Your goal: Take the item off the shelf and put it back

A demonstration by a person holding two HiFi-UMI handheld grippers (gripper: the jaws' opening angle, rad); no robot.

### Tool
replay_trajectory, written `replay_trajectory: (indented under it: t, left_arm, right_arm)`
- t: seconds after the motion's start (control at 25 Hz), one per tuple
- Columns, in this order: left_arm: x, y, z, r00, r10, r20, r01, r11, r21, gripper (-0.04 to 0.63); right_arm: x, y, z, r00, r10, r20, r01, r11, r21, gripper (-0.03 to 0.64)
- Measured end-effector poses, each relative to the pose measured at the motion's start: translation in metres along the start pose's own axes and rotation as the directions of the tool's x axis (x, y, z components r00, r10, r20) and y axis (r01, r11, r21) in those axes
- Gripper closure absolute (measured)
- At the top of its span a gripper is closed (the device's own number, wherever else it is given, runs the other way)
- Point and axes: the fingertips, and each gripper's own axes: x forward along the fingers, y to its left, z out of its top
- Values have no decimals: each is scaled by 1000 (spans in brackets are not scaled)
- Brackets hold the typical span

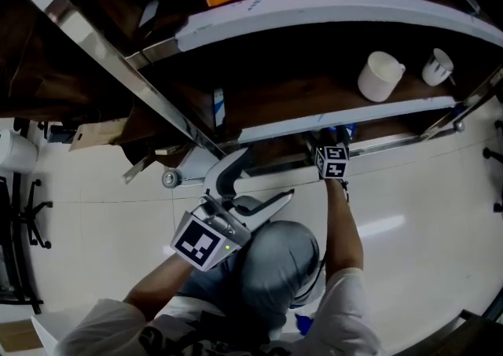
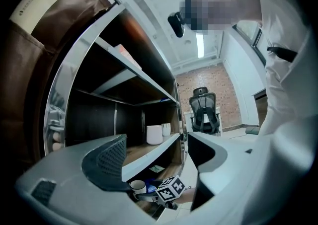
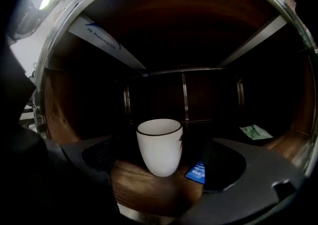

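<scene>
cup (image 3: pixel 159 147) stood upright on the shelf (image 3: pixel 144 194), right gripper (image 3: pixel 161 163) spread wide either side of it, not touching; the smart play looked like centring, then squeezing gently below the rim.

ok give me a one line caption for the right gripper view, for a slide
Open right gripper frames an upright white cup on the dark wooden shelf, a blue card beside it.

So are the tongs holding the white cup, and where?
Nothing is held. The right tongs are open, white cup untouched before them; left tongs open, empty.
</scene>
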Motion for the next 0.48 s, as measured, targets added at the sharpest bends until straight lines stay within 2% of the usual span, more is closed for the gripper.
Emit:
replay_trajectory:
  t: [0.28, 0.36, 0.44, 0.48]
  left_arm:
    - [-7, -2, -6, 1000, 10, -22, -10, 1000, 6, 215]
    - [-11, -2, -7, 1000, 14, -25, -14, 1000, 4, 215]
    - [-15, -1, -8, 999, 25, -30, -25, 1000, 6, 215]
    - [-17, 0, -9, 999, 30, -36, -30, 1000, 7, 216]
  right_arm:
    - [43, 0, 3, 999, -18, -30, 18, 1000, -4, 81]
    - [49, 3, 0, 999, -3, -40, 3, 1000, 3, 112]
    - [52, 3, -1, 999, 8, -51, -9, 1000, -6, 199]
    - [51, 4, -1, 998, 22, -60, -24, 999, -25, 198]
